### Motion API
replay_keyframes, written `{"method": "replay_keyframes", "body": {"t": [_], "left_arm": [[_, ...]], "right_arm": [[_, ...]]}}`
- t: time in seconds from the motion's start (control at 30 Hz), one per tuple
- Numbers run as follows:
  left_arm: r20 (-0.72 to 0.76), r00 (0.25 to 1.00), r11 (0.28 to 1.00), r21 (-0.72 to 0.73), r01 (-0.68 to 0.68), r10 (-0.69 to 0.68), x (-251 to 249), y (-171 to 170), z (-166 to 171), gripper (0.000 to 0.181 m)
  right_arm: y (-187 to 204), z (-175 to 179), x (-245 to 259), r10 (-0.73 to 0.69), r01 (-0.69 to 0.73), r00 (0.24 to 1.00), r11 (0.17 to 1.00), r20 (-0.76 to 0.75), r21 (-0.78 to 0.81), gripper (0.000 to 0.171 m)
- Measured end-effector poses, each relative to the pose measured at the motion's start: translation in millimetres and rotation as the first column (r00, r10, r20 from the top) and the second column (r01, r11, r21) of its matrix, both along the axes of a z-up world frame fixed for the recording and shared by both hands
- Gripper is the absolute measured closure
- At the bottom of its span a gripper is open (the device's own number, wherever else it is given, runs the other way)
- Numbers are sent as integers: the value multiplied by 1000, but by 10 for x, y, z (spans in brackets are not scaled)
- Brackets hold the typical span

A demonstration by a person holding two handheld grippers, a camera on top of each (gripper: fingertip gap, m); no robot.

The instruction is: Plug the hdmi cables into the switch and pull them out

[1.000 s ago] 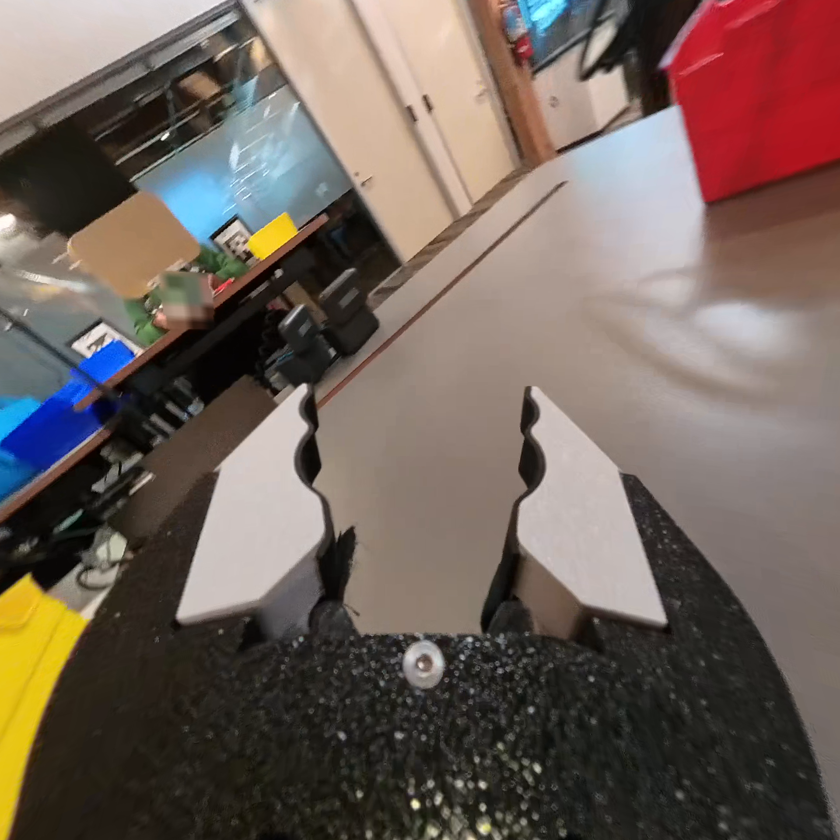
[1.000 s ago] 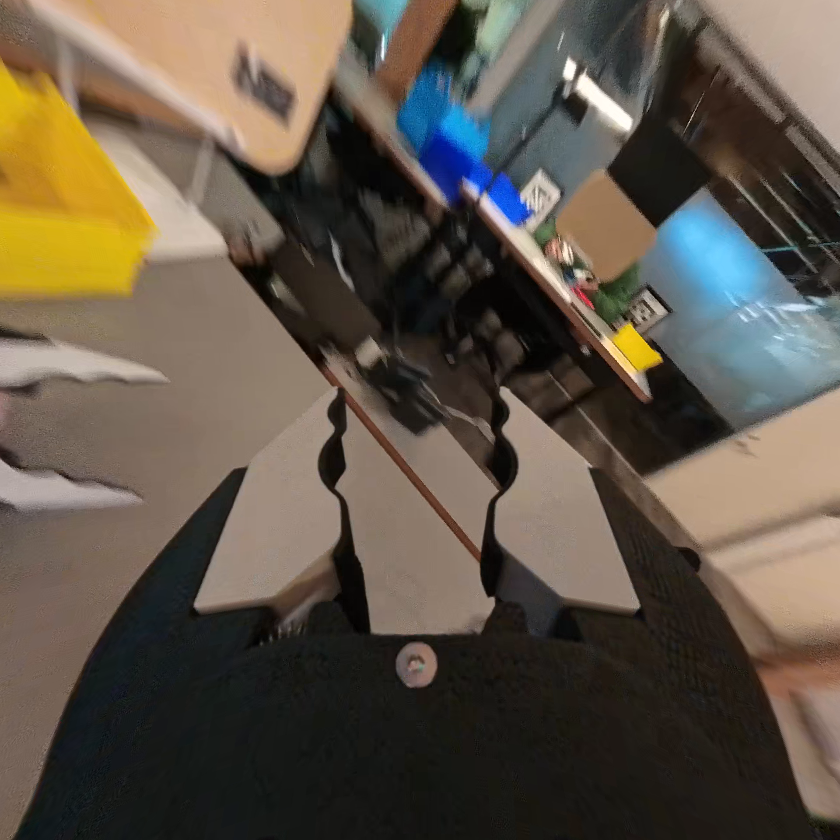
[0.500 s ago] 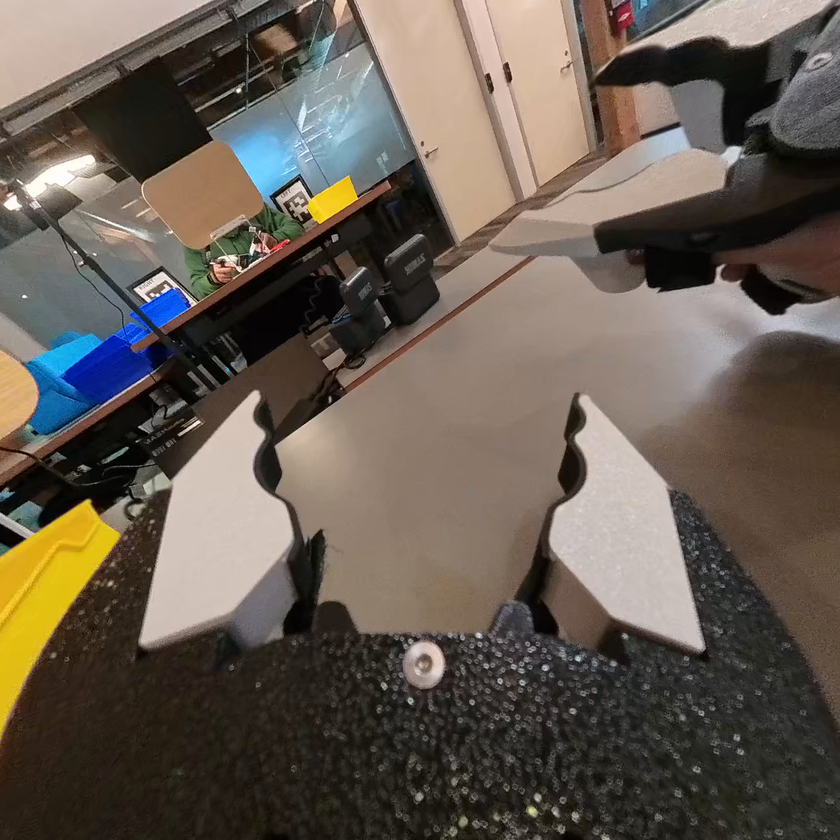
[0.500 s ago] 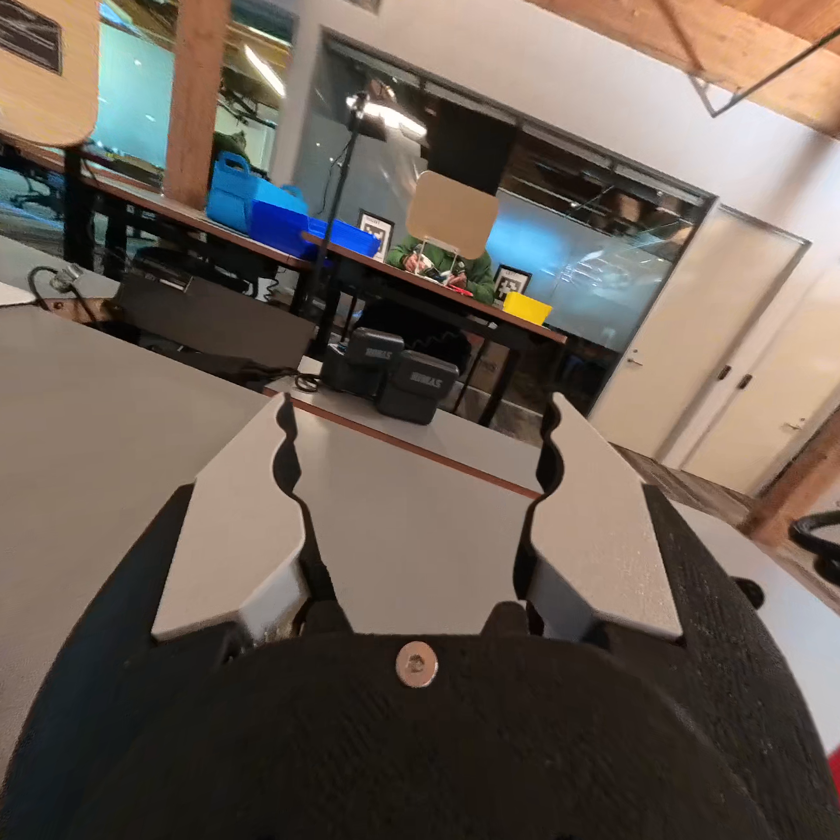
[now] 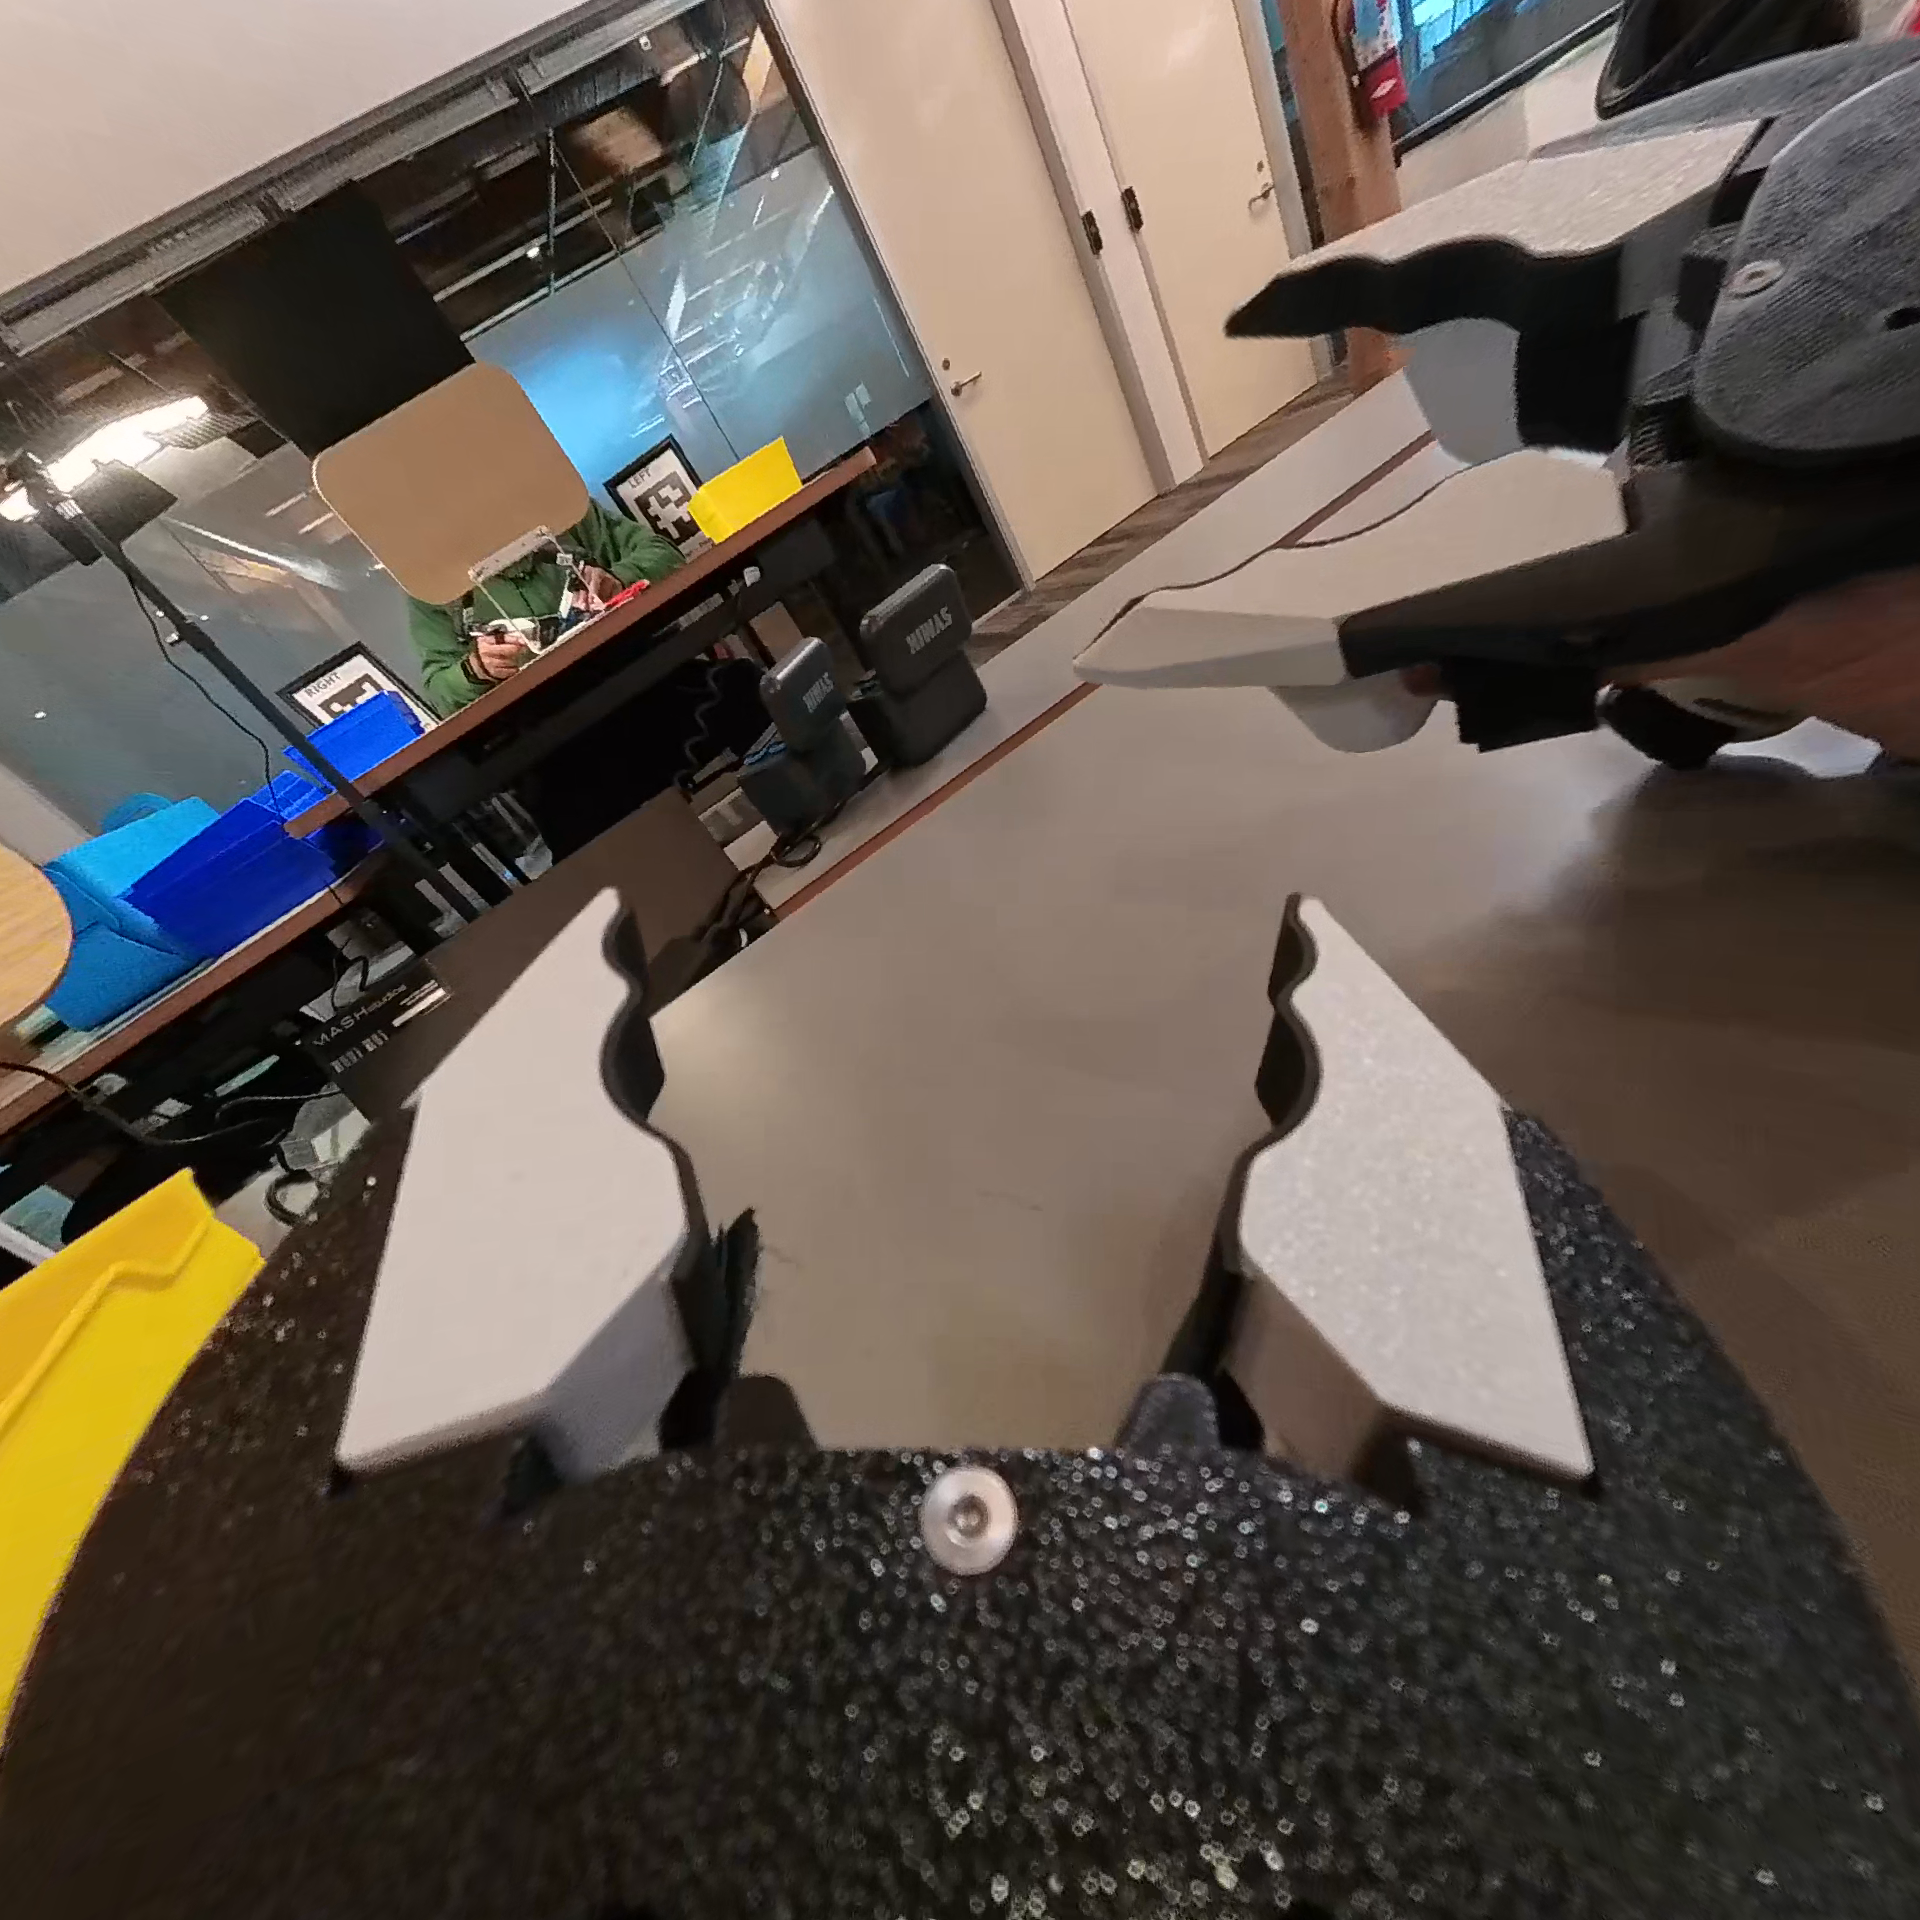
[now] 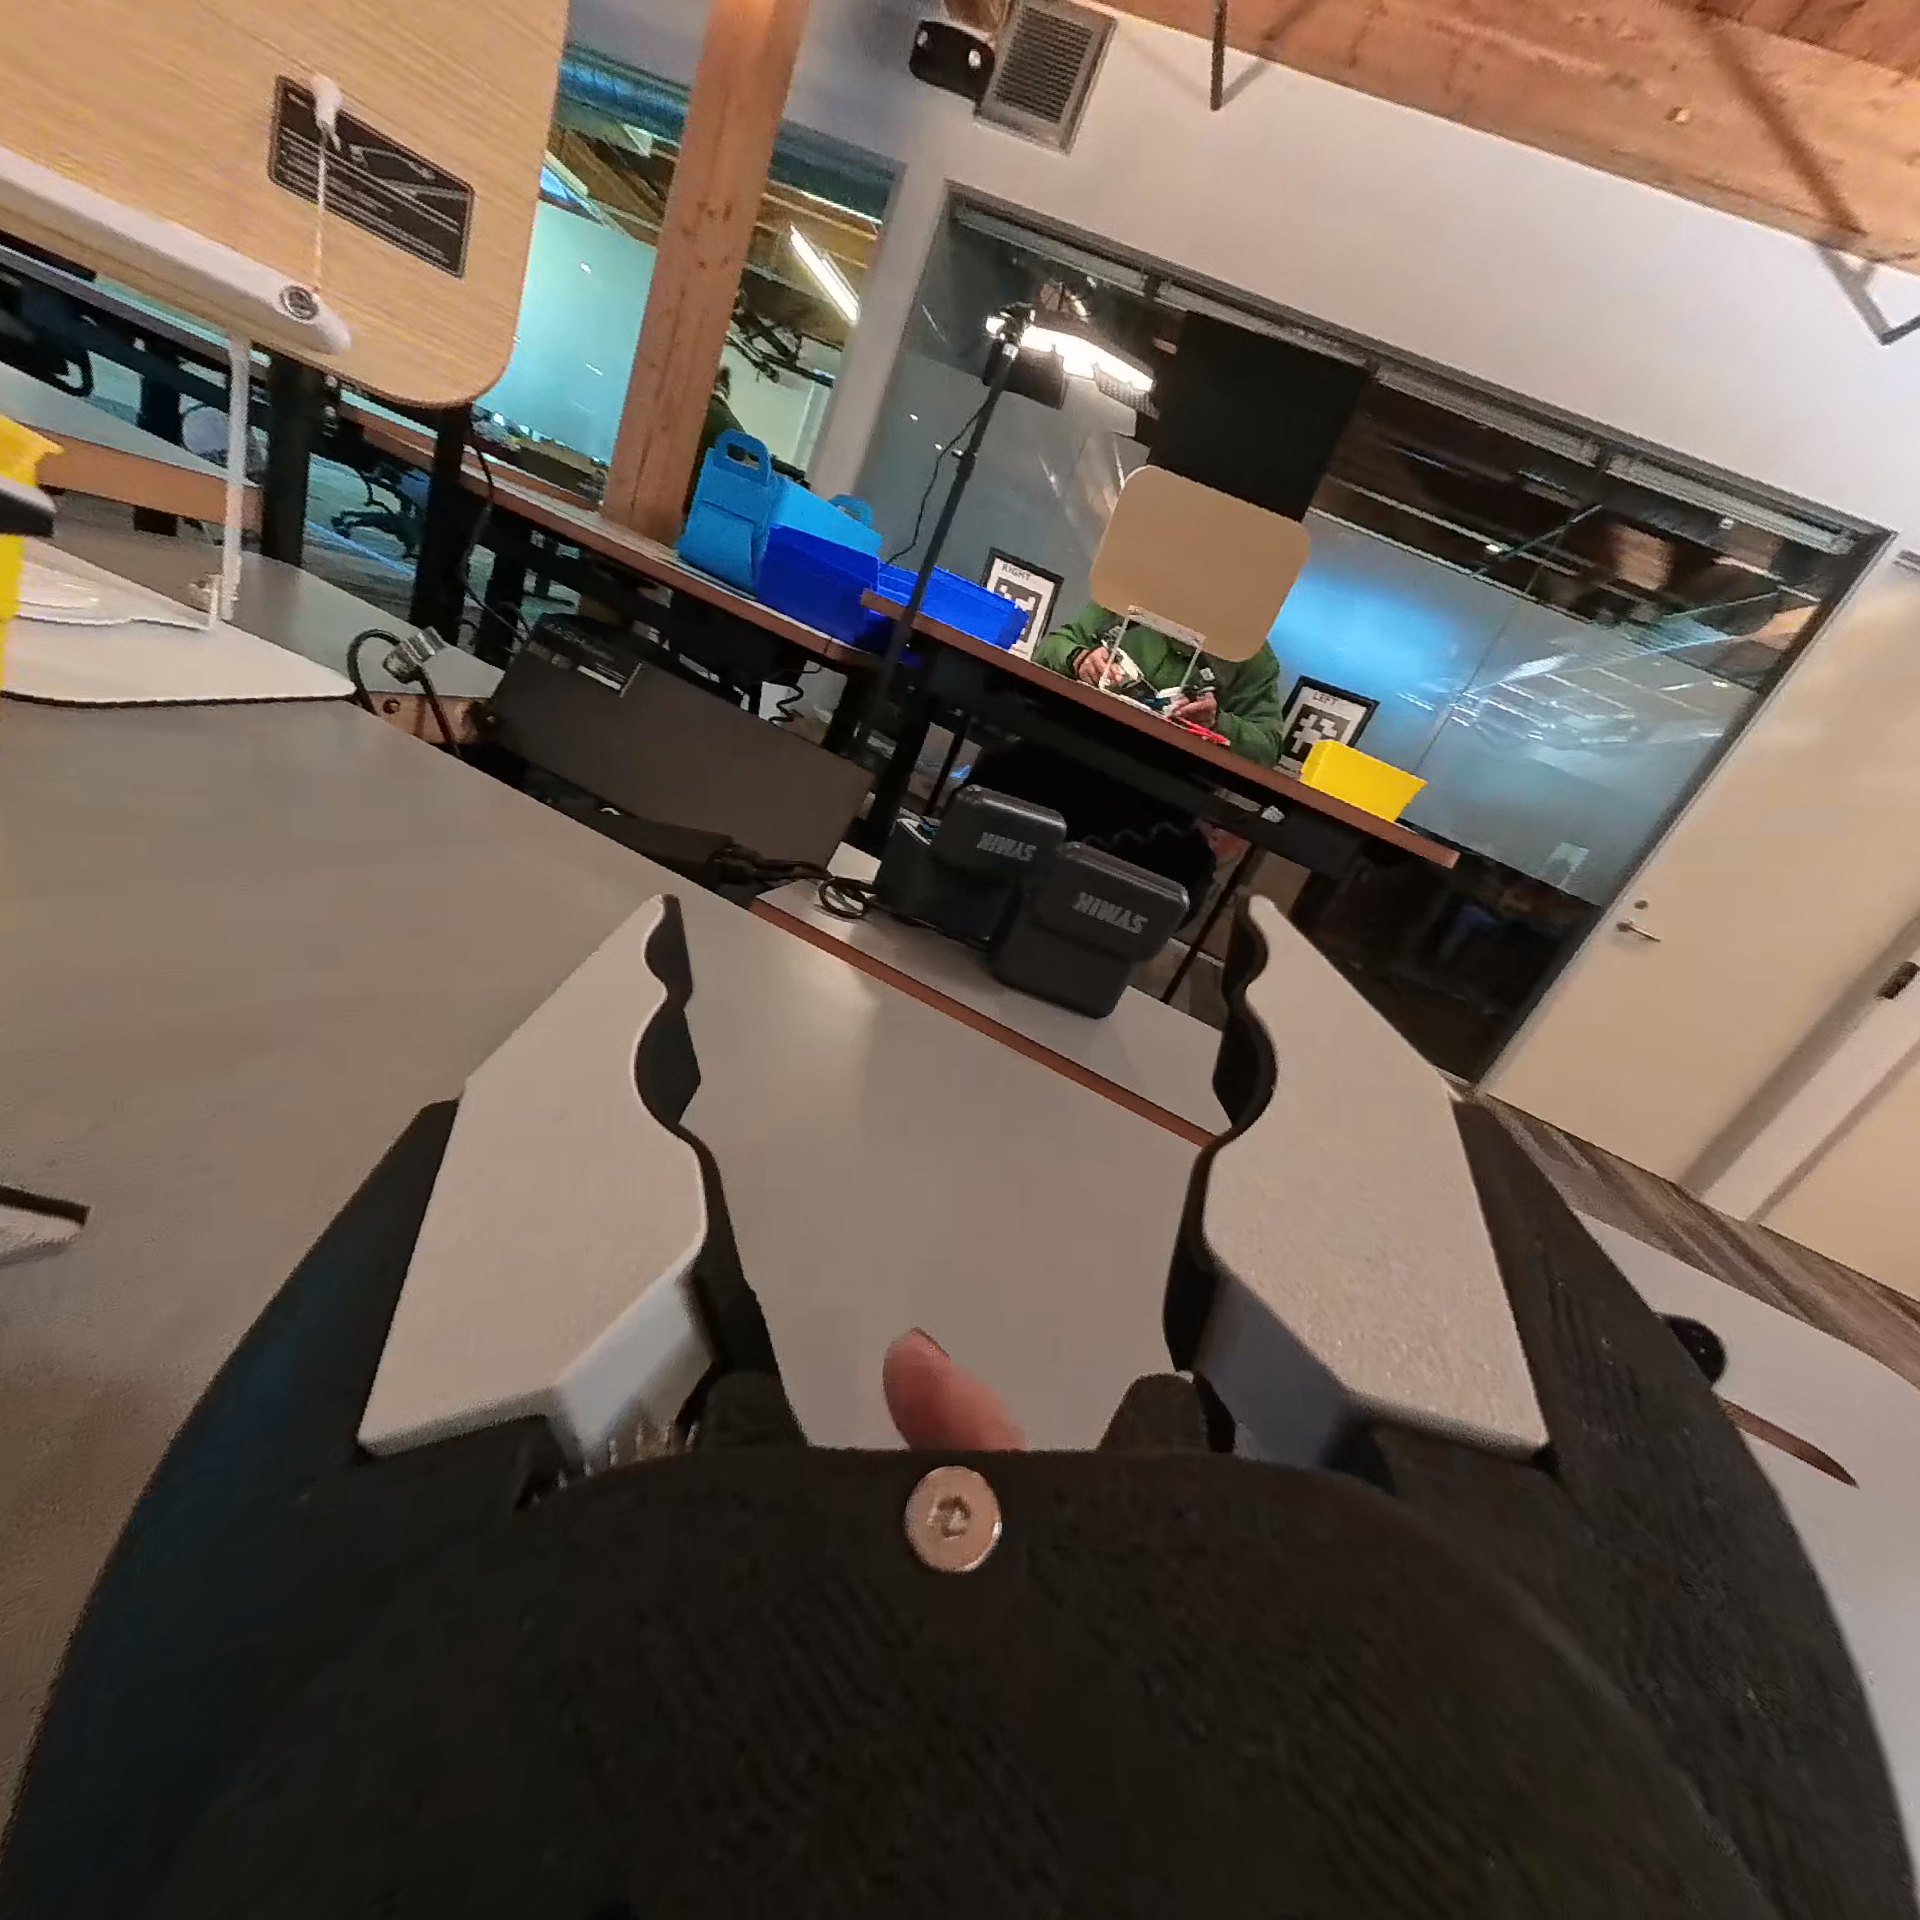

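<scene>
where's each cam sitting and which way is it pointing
Left wrist view: sits on the left gripper, looking low across the grey table toward a glass wall; the right gripper and the hand holding it show at upper right.
Right wrist view: sits on the right gripper, facing the same way; a fingertip shows between its open fingers.
Both share the two dark boxes, the seated person in green, and a yellow bin.

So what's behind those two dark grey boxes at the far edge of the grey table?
Behind the two dark grey boxes stands a brown-topped table with a person in green seated at it and a yellow bin on top. The boxes hide whatever is below that table.
</scene>
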State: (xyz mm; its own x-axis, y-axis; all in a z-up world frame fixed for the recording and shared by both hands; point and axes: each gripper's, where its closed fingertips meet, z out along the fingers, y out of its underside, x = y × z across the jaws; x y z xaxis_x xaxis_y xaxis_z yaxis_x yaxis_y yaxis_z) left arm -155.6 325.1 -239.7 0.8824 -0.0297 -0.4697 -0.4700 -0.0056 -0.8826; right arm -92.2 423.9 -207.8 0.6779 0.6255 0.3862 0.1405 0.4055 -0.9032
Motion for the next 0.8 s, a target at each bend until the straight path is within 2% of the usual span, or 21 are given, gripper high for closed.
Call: {"method": "replay_keyframes", "body": {"t": [0.27,0.5,0.57,0.67,0.73,0.8], "left_arm": [[-12,1000,1000,2,8,-8,21,5,-6,65],[-4,997,996,-32,78,-78,124,-22,9,81],[-2,996,996,-35,85,-85,108,-95,234,89],[62,997,998,-40,38,-36,-54,-343,740,105],[121,992,998,-60,-21,28,-297,-567,996,106],[159,979,987,-121,-109,128,-696,-768,1113,119]], "right_arm": [[-77,-12,-55,49,-49,999,999,18,16,74],[-99,-2,-48,71,-71,997,997,6,13,78],[-113,-2,-51,82,-82,997,997,6,15,79],[-127,-4,-54,93,-94,996,995,8,16,81],[-134,-10,-66,97,-97,995,995,16,20,84],[-146,-20,-87,100,-101,994,994,31,29,86]]}}
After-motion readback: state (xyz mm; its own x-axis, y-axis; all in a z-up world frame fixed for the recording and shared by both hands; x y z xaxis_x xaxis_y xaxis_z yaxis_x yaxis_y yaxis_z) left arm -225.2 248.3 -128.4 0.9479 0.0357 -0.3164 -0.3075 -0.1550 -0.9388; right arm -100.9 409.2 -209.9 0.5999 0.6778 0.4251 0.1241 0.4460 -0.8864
